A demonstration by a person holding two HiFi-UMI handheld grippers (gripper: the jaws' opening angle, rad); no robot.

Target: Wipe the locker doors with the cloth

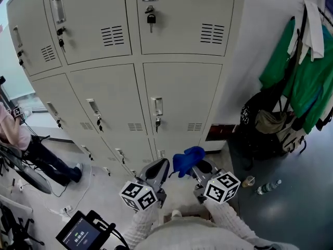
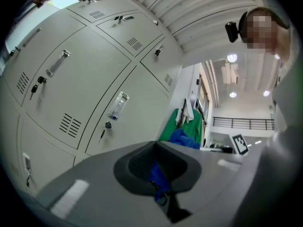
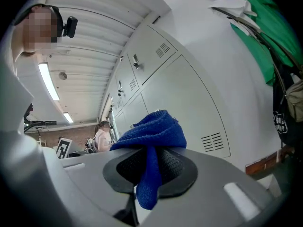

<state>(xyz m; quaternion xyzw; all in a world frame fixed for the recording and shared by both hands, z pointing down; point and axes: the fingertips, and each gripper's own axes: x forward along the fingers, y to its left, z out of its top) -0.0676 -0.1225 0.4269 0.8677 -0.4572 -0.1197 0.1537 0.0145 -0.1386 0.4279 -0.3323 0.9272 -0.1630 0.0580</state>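
Note:
Beige locker doors (image 1: 182,95) fill the wall ahead, each with a handle, a keyed lock and vent slits; they also show in the left gripper view (image 2: 71,93) and the right gripper view (image 3: 184,98). A blue cloth (image 1: 188,158) bunches above my right gripper (image 1: 200,170), which is shut on the cloth (image 3: 151,131) with one end hanging down between the pads (image 3: 177,167). My left gripper (image 1: 157,172) sits beside it, a little short of the lower doors. Its jaws (image 2: 156,164) are shut, with only a small blue scrap at the seam.
Green clothing (image 1: 296,77) and dark bags (image 1: 265,124) hang and lean against the wall at the right. A bottle (image 1: 268,186) lies on the floor there. A seated person (image 1: 15,134) is at the left, and a small screen (image 1: 80,233) is at the bottom left.

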